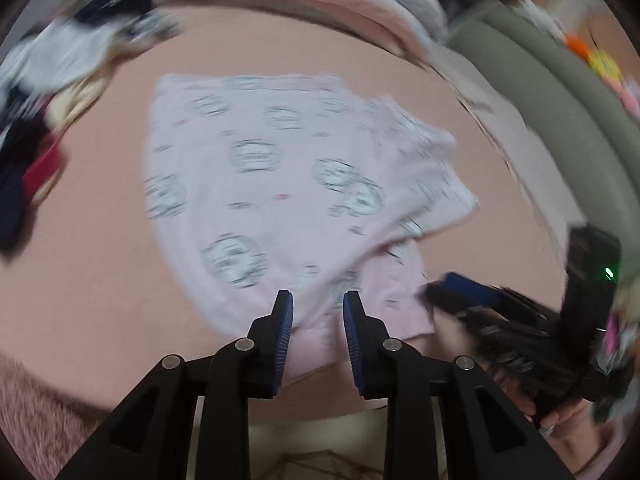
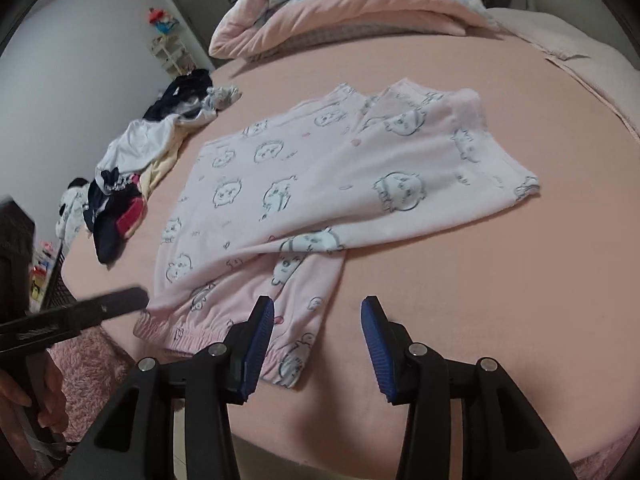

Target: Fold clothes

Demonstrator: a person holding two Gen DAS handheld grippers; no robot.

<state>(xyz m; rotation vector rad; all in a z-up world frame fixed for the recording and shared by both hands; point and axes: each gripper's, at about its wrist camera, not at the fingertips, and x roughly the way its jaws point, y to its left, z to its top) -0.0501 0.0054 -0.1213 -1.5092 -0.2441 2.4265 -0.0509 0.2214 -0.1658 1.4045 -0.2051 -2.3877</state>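
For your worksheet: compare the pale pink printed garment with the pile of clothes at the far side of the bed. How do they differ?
The printed garment is spread flat mid-bed; the clothes pile lies crumpled at the edge. The garment is one pale pink piece; the pile mixes navy, white, cream and red. Both rest on the pink sheet.

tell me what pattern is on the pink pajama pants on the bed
Pale pink pajama pants with outlined cartoon animal faces, clearest in the right wrist view.
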